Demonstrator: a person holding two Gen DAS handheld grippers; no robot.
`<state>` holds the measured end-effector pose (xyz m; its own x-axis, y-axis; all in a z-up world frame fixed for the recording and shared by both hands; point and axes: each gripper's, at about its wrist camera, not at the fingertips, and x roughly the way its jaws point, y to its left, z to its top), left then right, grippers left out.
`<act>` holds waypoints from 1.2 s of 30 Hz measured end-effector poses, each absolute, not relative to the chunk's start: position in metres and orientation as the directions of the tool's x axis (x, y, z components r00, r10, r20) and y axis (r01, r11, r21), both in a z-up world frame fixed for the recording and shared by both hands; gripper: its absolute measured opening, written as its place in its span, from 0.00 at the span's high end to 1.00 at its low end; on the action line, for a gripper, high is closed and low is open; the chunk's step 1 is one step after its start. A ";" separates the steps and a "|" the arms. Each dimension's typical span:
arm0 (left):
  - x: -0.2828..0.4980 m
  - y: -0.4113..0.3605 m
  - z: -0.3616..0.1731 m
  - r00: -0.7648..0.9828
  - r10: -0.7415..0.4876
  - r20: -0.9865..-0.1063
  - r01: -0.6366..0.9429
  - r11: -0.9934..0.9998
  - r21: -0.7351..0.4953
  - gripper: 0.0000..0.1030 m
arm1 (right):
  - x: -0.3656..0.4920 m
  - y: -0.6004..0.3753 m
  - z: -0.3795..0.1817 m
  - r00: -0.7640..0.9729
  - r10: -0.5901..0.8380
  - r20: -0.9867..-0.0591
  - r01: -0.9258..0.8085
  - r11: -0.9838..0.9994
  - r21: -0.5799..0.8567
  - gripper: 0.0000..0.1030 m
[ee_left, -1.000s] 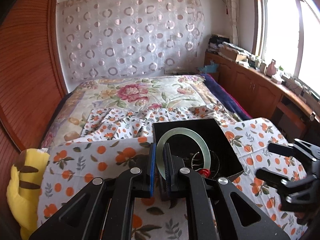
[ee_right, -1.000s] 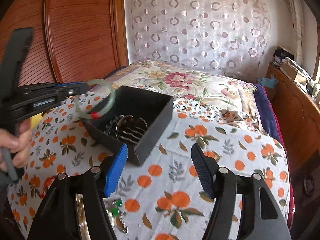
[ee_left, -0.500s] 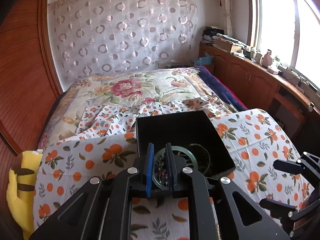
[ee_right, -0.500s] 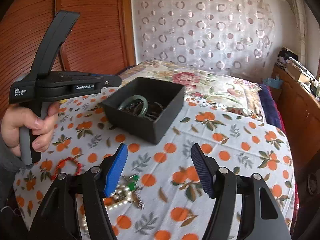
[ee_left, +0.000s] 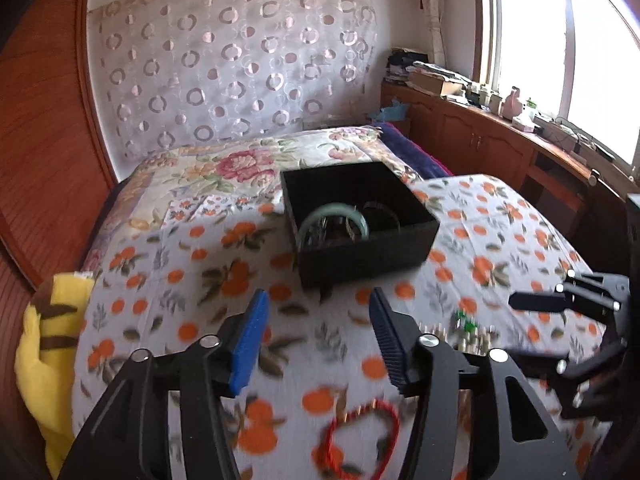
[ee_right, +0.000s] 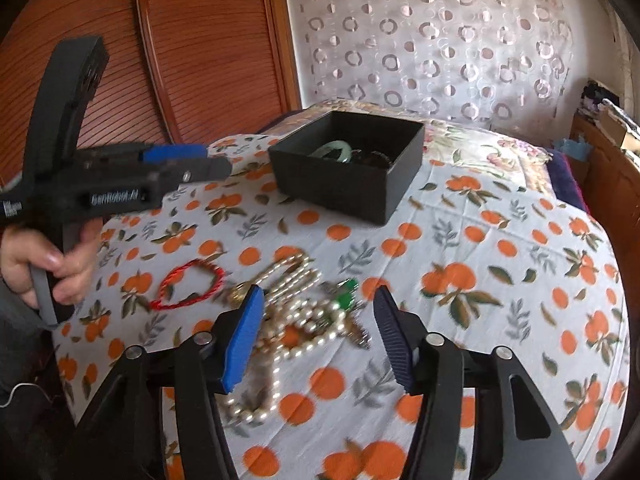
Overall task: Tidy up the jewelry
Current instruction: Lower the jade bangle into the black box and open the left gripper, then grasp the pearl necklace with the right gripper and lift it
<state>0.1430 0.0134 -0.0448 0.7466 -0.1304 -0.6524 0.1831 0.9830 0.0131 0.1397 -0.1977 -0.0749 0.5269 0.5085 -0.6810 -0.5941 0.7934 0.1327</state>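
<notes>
At the bottom of the right wrist view, the right gripper (ee_right: 318, 332) has its two fingers spread wide with nothing between them. Just past them a heap of pearl necklaces (ee_right: 292, 320) with a green bead (ee_right: 345, 298) lies on the orange-print cloth (ee_right: 500, 280). A red cord bracelet (ee_right: 188, 284) lies left of the heap, a little apart. On the left edge a hand (ee_right: 48, 264) holds the left gripper (ee_left: 318, 332), whose fingers are also spread wide and hold nothing. Bare cloth lies between the heap and the black box (ee_right: 348, 164) higher up in the middle. A green bangle (ee_left: 334, 226) rests inside the box with some dark rings, which look blurry. The cloth drops away at its right edge. Far back hangs a curtain with circles (ee_right: 440, 40).
</notes>
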 end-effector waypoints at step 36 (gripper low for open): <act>0.093 0.026 -0.095 0.669 -0.126 -0.732 0.210 0.977 0.023 0.16 | 0.128 -0.204 -0.063 0.526 0.580 -0.621 -0.568 0.784 0.251 0.87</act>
<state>0.0929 0.0263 -0.0954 0.6691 -0.1265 -0.7323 0.2103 0.9773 0.0234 0.1276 -0.2044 -0.0629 0.5265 0.5802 -0.6215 -0.5678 0.7840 0.2508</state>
